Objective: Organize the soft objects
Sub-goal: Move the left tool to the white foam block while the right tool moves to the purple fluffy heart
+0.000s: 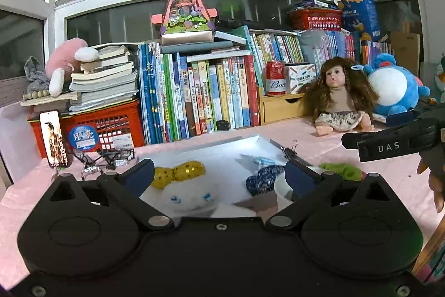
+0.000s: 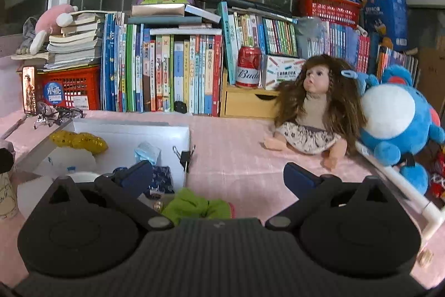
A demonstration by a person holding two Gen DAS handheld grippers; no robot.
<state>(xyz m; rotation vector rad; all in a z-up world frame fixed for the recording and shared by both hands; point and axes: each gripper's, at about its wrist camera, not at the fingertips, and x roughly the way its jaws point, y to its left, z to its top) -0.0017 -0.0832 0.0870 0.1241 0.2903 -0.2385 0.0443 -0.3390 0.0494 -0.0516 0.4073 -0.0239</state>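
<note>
Our left gripper (image 1: 219,174) hangs with its jaws spread wide and nothing between them, poised over the white box (image 1: 222,149) on the pink surface (image 1: 319,141). Inside the box, at 6 o'clock in the left wrist view, lies a white plush toy (image 1: 192,199) with blue eyes and a gold sequin bow (image 1: 179,171); a blue patterned cloth (image 1: 264,177) sits at its 3 o'clock, apart from it. A black binder clip (image 1: 290,151) grips the box's right wall.

Our right gripper (image 2: 218,176) is also spread wide and holds nothing. Just below it, at 6 o'clock in the right wrist view, a green soft item (image 2: 194,206) rests on the surface just outside the box's right wall.

At 2 o'clock a doll (image 2: 317,107) with brown hair sits on the surface, leaning against a blue plush toy (image 2: 395,116). Behind them, a row of books (image 2: 167,74) runs along the window, and a red can (image 2: 248,67) stands on a small wooden drawer (image 2: 247,102).
</note>
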